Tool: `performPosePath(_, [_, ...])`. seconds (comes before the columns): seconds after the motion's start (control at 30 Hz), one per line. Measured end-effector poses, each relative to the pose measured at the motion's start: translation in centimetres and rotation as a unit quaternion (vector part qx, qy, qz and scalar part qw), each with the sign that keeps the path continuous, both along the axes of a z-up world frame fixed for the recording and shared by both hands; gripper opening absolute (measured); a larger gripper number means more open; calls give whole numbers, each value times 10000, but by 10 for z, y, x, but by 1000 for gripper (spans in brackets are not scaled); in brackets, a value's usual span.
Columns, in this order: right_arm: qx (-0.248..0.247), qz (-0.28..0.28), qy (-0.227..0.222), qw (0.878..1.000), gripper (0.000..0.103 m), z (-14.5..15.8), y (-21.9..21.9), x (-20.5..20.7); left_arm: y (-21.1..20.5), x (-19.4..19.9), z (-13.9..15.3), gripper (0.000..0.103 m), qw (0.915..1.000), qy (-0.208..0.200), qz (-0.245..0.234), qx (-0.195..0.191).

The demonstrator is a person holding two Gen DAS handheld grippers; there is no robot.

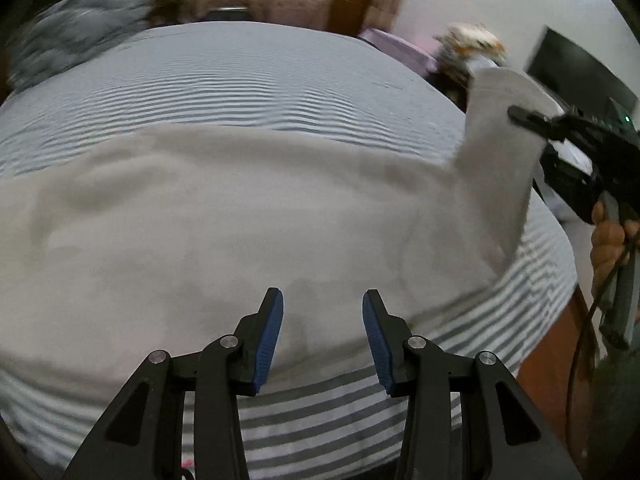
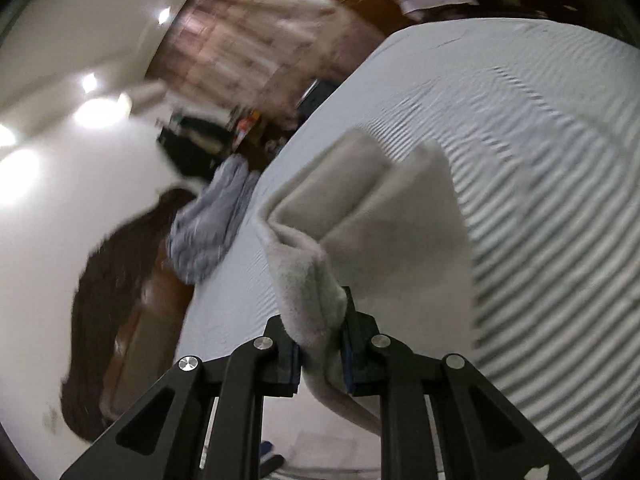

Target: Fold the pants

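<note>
Light grey pants (image 1: 224, 216) lie spread across the striped bed (image 1: 240, 76). My left gripper (image 1: 322, 320) is open and empty, its blue pads hovering over the near edge of the pants. My right gripper (image 2: 320, 344) is shut on the end of the pants (image 2: 316, 280) and holds it lifted off the bed. In the left wrist view the right gripper (image 1: 516, 114) shows at the right, with the raised end of the fabric (image 1: 496, 152) standing up from the bed.
A crumpled grey-blue garment (image 1: 76, 36) lies at the bed's far left corner, also in the right wrist view (image 2: 208, 224). A wooden bed frame edge (image 1: 552, 360) runs at the right. A dark screen (image 1: 580, 68) stands by the wall.
</note>
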State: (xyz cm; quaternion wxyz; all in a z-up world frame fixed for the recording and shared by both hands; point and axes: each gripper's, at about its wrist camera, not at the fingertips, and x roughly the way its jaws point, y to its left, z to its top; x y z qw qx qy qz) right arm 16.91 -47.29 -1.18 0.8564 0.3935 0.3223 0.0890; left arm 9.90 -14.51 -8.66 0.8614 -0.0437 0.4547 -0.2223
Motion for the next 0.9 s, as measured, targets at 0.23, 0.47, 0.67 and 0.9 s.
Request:
performPosePath(0.23, [-431,1158,416,9915,16,-23,132,36,100,-3,2,43,9949,144,887,-467])
performPosePath(0.47, [-1119,1951,1068,9685,18,-74,235,40,161,-4,-9,43,9875,268,1283,-879])
performPosePath(0.67, [-1421,1895,1185,9643,48,-84,255,31,182,2,-15,43,9813,466,1269,-1371])
performPosePath(0.9, [-1184,1698,1037,9728,57,-74,256,-17,190,14,-12,48,9725,709,1054,-1952])
